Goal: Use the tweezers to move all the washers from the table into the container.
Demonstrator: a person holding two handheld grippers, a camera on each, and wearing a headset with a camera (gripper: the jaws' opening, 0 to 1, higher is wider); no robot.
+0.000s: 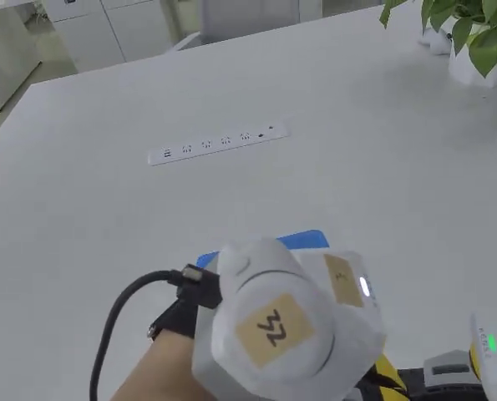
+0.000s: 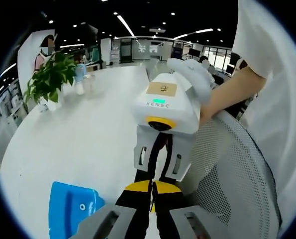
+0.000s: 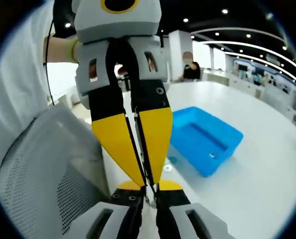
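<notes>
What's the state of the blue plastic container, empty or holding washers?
Not empty: one small metal washer lies on the floor of the blue plastic container. Any others: cannot tell.

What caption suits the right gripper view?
The left gripper and right gripper face tip to tip beside a blue container on a white table.

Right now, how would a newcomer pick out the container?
Start with the big white table. On its near side, closest to the person, sits the container, a shallow open tray. It is bright blue, unlike the white socket strip farther back.
</notes>
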